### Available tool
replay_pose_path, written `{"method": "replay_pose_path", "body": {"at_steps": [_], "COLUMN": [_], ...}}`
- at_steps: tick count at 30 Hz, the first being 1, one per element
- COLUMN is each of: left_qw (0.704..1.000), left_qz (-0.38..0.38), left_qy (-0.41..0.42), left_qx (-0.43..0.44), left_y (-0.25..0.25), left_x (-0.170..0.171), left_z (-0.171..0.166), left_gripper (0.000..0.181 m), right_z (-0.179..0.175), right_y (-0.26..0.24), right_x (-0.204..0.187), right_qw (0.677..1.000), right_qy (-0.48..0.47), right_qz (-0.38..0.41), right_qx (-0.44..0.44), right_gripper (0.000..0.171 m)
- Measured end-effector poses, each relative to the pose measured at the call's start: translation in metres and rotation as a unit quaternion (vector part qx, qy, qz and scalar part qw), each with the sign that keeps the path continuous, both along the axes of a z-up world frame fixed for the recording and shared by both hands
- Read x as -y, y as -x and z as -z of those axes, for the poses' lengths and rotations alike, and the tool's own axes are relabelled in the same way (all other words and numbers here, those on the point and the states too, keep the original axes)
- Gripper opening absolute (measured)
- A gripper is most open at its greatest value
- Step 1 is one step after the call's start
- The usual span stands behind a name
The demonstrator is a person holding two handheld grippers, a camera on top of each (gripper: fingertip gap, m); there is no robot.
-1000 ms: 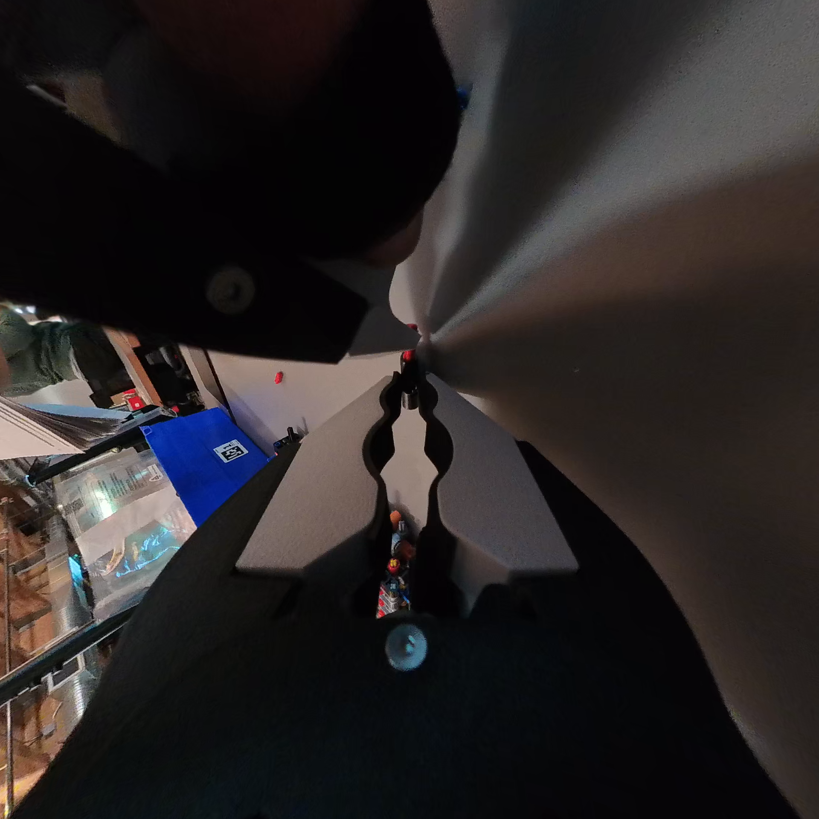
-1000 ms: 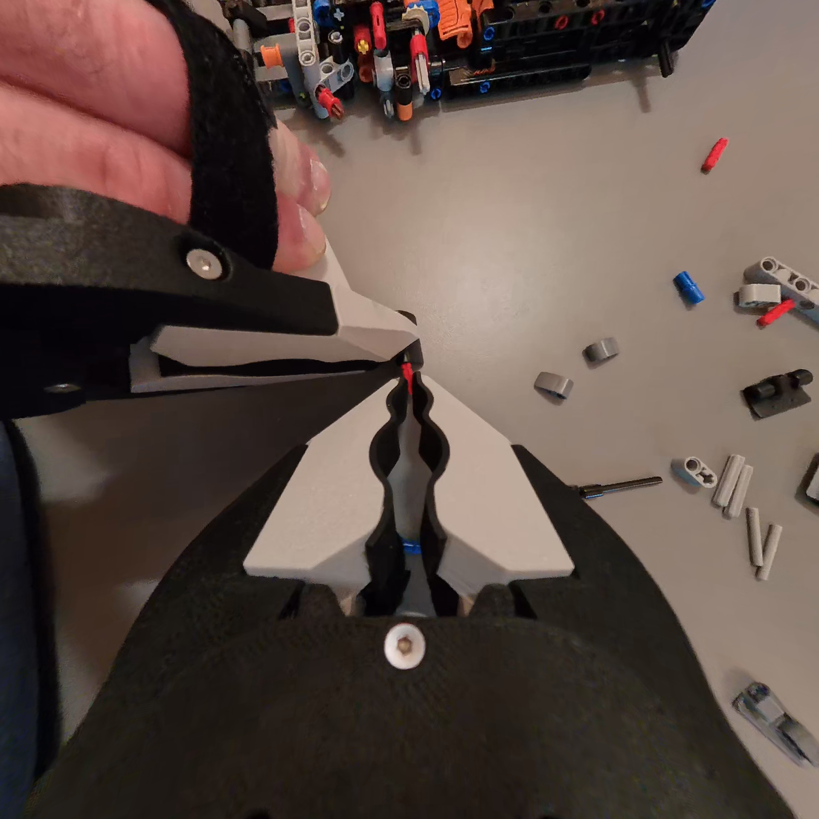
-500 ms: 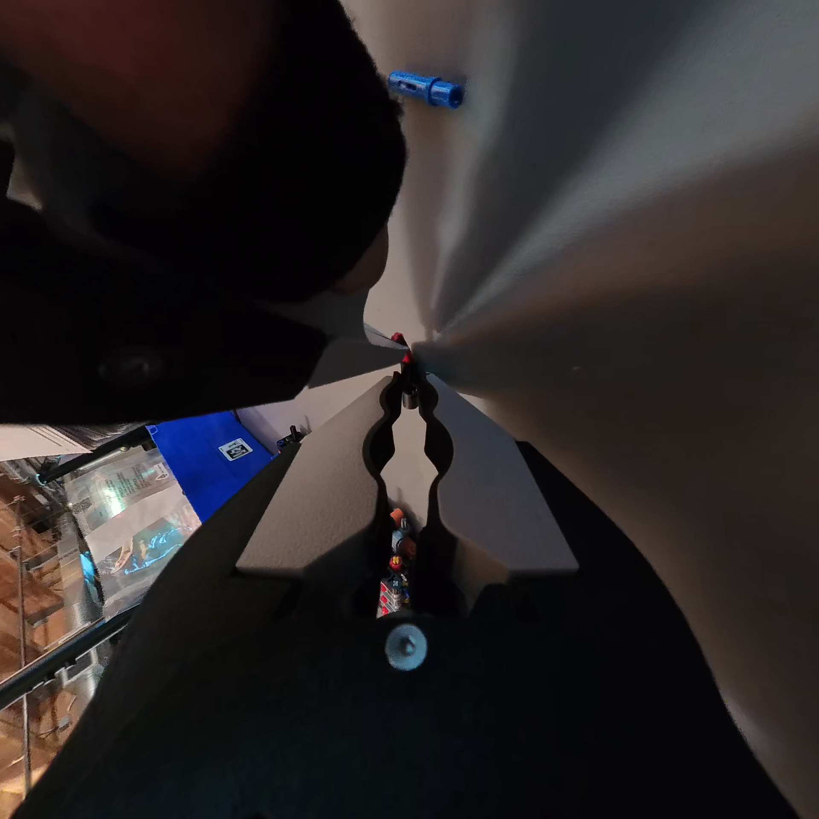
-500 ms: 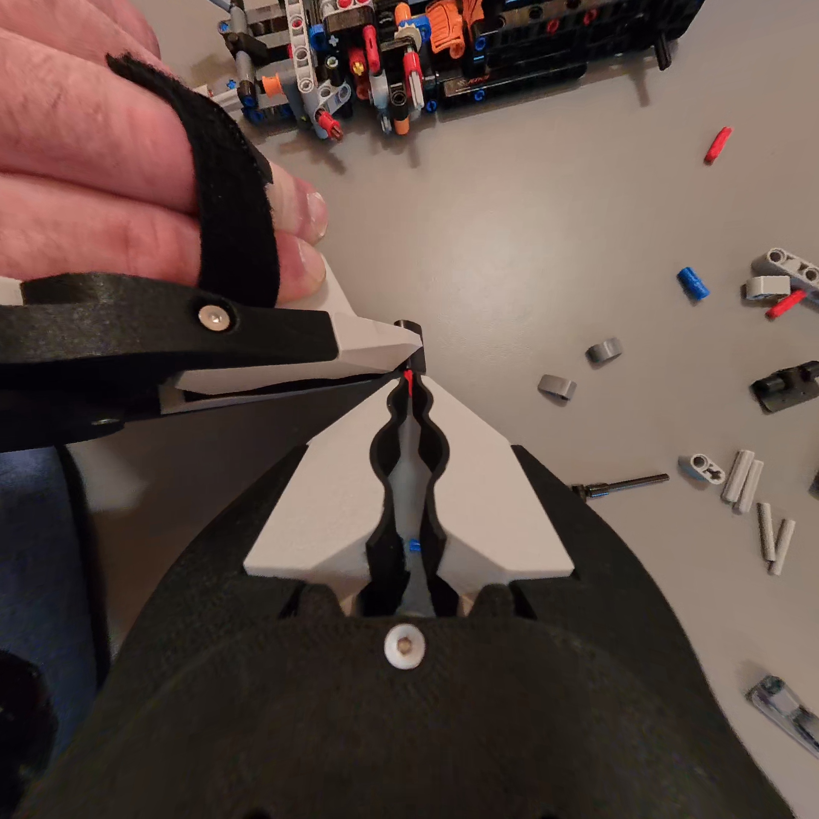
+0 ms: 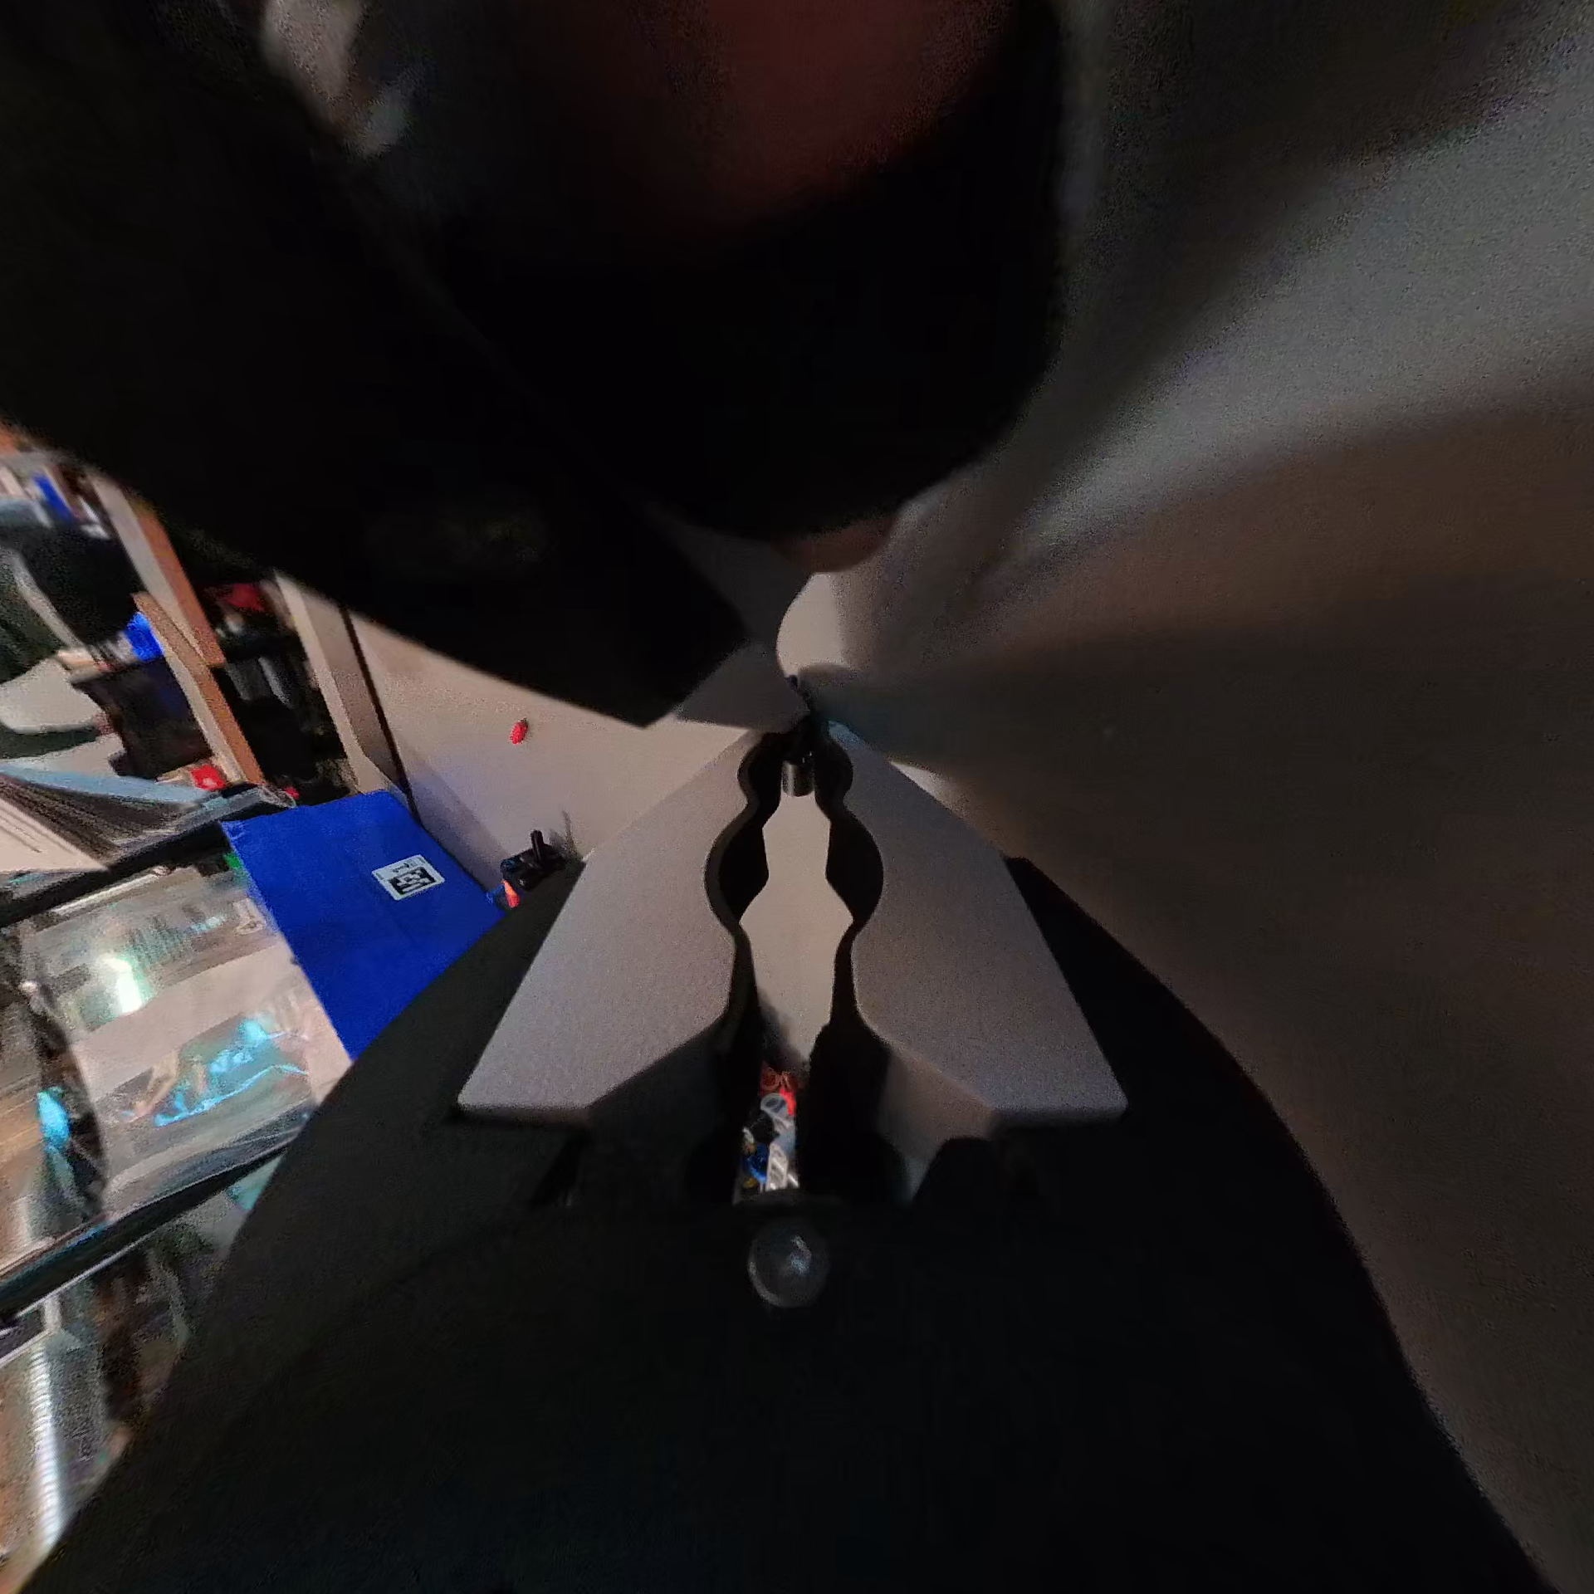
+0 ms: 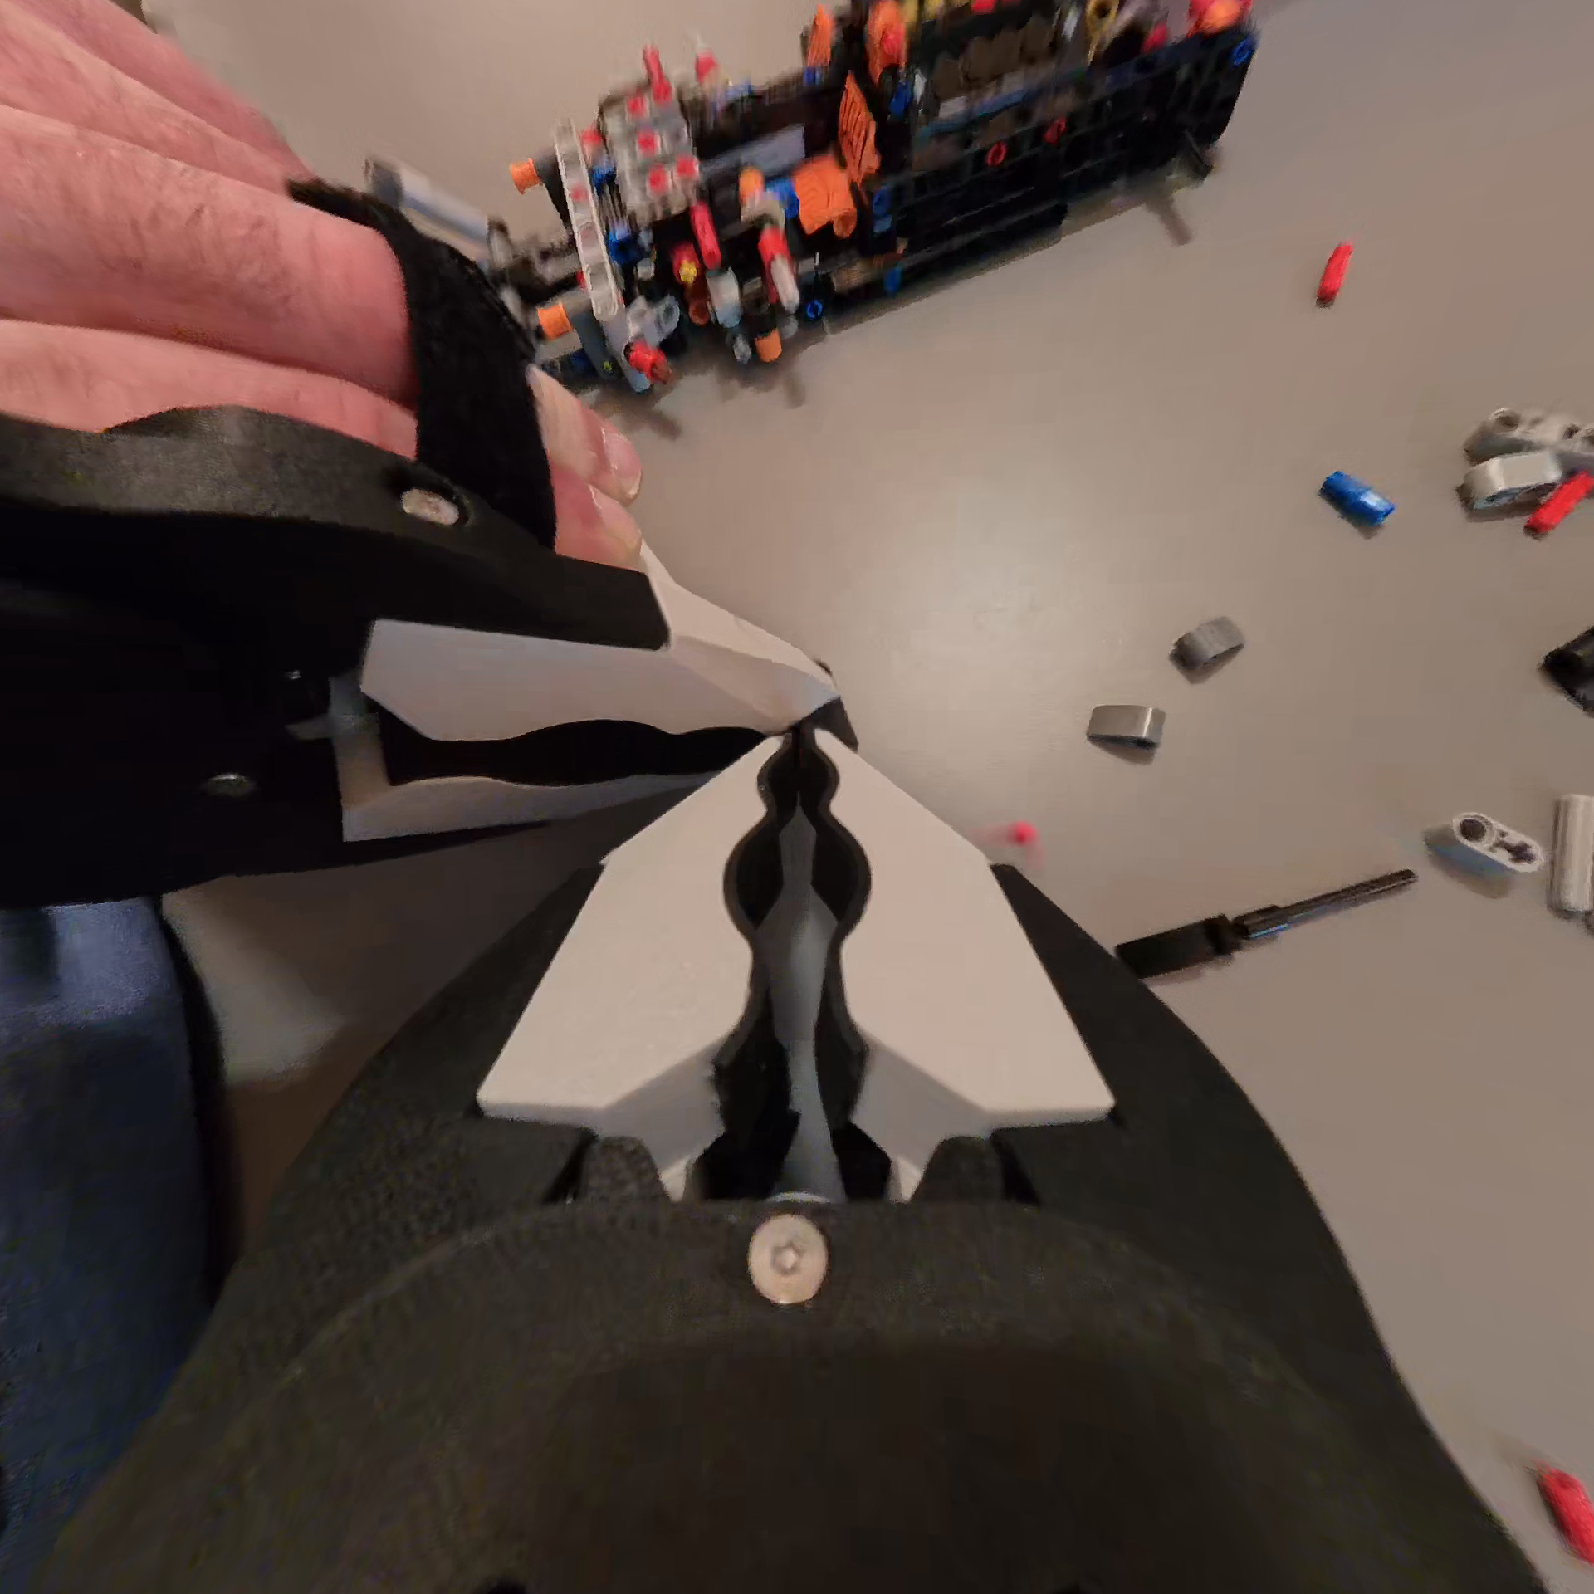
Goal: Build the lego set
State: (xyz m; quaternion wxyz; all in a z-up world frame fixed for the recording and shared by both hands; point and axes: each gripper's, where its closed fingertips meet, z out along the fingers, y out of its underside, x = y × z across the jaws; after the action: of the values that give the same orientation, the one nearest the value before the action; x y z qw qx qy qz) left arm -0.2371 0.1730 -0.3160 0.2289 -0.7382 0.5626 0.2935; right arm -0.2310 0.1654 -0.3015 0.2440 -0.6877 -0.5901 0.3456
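Observation:
My left gripper (image 5: 795, 750) is shut on a small black connector (image 5: 793, 770) at its fingertips. In the right wrist view it (image 6: 815, 690) comes in from the left, held by a hand, tip to tip with my right gripper (image 6: 798, 743). The right gripper's jaws are closed and no red shows between them. A blurred red pin (image 6: 1022, 833) is just right of the tips, over the grey table. In the left wrist view the right gripper (image 5: 776, 686) is a dark shape at upper left. The big black Lego build (image 6: 906, 172) lies at the far side.
Loose pieces lie on the right of the table (image 6: 992, 483): a blue pin (image 6: 1356, 498), two grey curved pieces (image 6: 1126, 723), a black axle (image 6: 1268, 923), red pins (image 6: 1333, 272), grey beams (image 6: 1518, 457). A blue box (image 5: 345, 897) stands beyond the table edge.
The red pin that sat in my right gripper's tips is gone from them; a blurred red pin now shows beside the tips. Both grippers have shifted, and the Lego build looks nearer.

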Motion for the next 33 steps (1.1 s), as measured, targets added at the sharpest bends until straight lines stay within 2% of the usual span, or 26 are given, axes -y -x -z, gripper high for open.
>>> {"method": "replay_pose_path", "body": {"at_steps": [1,12,18,23,26,30,33], "left_qw": [1.000,0.999,0.997,0.996,0.995,0.994,0.993], "left_qz": [0.000,-0.007,-0.011,-0.016,-0.019,-0.024,-0.028], "left_qy": [0.001,-0.006,-0.007,-0.009,-0.010,-0.012,-0.014], "left_qx": [0.003,0.046,0.072,0.092,0.101,0.108,0.117], "left_y": [0.000,-0.001,-0.002,-0.002,-0.002,-0.002,-0.001], "left_x": [0.000,-0.002,-0.005,-0.007,-0.008,-0.009,-0.010], "left_z": [0.000,-0.001,-0.001,-0.001,-0.001,-0.001,-0.001], "left_gripper": [0.005,0.005,0.005,0.005,0.005,0.006,0.006], "right_z": [0.000,-0.010,-0.036,-0.050,-0.056,-0.030,-0.008], "right_y": [0.000,-0.012,-0.040,-0.057,-0.053,-0.035,-0.020], "right_x": [0.000,-0.006,-0.036,-0.086,-0.130,-0.189,-0.217], "right_qw": [1.000,0.999,0.999,0.996,0.992,0.984,0.975], "right_qy": [-0.010,0.006,-0.022,-0.072,-0.124,-0.167,-0.190], "right_qz": [0.004,0.001,0.012,0.039,0.016,-0.043,-0.089], "right_qx": [-0.006,-0.038,-0.047,-0.041,-0.023,0.040,0.075], "right_gripper": [0.000,0.003,0.008,0.011,0.009,0.013,0.014]}}
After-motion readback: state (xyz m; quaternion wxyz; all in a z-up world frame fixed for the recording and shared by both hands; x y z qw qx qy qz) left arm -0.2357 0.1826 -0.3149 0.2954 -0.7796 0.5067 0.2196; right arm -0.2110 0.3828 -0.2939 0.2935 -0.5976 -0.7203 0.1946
